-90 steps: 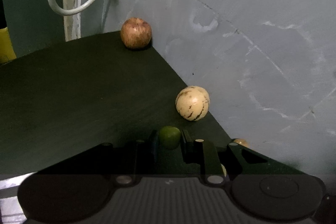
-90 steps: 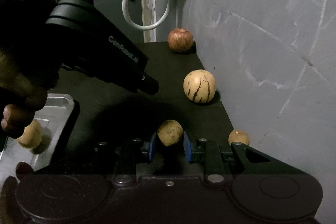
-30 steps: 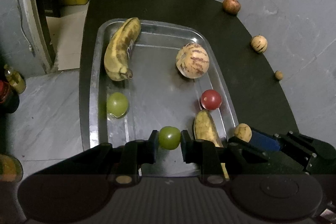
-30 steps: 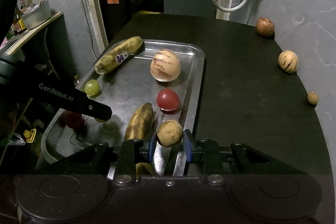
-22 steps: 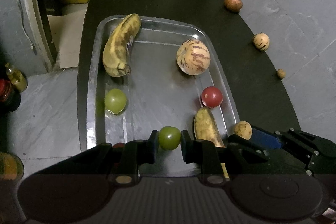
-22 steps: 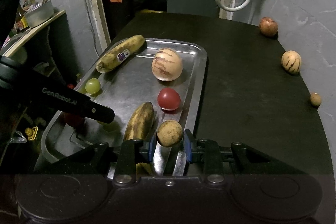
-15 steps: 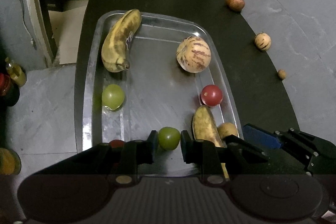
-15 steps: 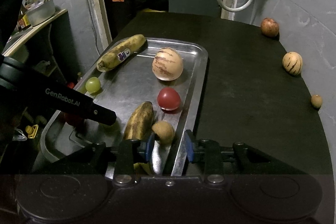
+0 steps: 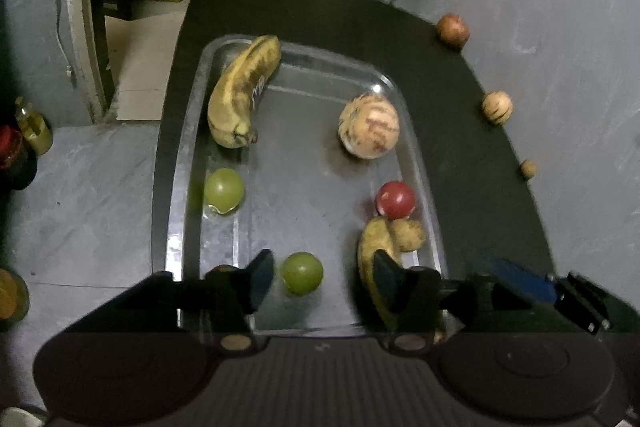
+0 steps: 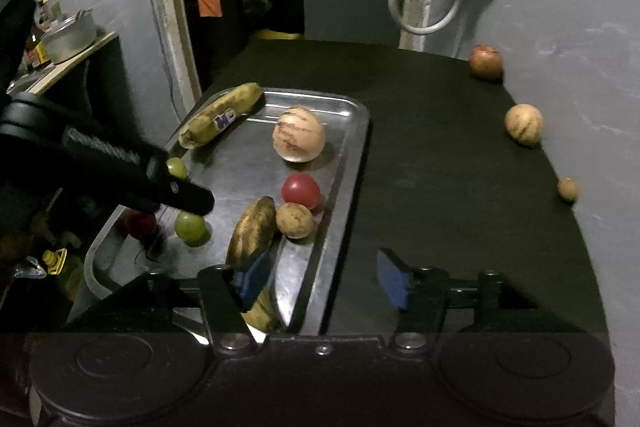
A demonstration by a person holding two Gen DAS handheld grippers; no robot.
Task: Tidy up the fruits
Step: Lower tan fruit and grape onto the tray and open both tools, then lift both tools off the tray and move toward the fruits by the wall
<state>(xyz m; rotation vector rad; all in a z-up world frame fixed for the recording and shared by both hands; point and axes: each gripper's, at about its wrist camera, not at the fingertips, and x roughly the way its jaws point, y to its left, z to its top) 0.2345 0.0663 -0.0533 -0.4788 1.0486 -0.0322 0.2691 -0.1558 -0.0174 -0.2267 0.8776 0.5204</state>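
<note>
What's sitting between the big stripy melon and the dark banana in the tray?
A red tomato sits between the striped melon and the dark banana, with a small brown fruit touching that banana. The right wrist view shows it best.

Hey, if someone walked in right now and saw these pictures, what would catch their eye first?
Probably the metal tray on the dark table, loaded with fruit: a striped melon and a tomato near its right side, a banana at the far left corner. Next, three fruits along the wall: an apple, a smaller melon and a brown fruit.
</note>
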